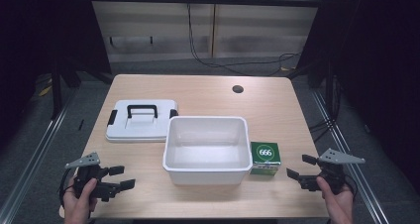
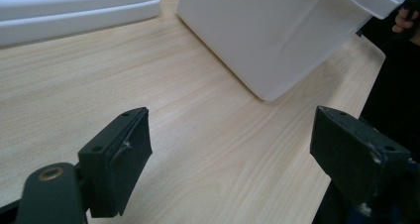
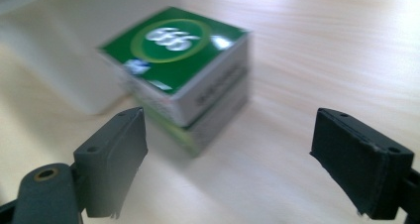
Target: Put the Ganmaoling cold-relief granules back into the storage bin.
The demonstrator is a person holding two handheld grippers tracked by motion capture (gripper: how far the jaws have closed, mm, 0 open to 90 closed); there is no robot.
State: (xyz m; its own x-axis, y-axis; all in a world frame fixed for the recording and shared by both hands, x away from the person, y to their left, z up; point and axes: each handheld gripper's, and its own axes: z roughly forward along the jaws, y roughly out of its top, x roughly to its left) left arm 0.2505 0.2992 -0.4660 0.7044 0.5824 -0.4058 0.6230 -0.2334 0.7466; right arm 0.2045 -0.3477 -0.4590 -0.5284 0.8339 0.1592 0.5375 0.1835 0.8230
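Observation:
An empty white plastic bin (image 1: 206,148) stands in the middle of the wooden table (image 1: 198,92). Its white lid (image 1: 141,120) with a black handle lies flat to the left of it. A small green box marked 666 (image 1: 265,157) stands against the bin's right side. My left gripper (image 1: 122,177) hovers open at the front left, facing the bin's corner (image 2: 277,40). At the front right my right gripper (image 1: 301,167) is open too, pointing at the green box (image 3: 181,68), which lies just ahead of its jaws.
A round cable hole (image 1: 237,89) sits in the table's far right part. Cables trail over the floor behind the table. Metal rails run along both sides of it.

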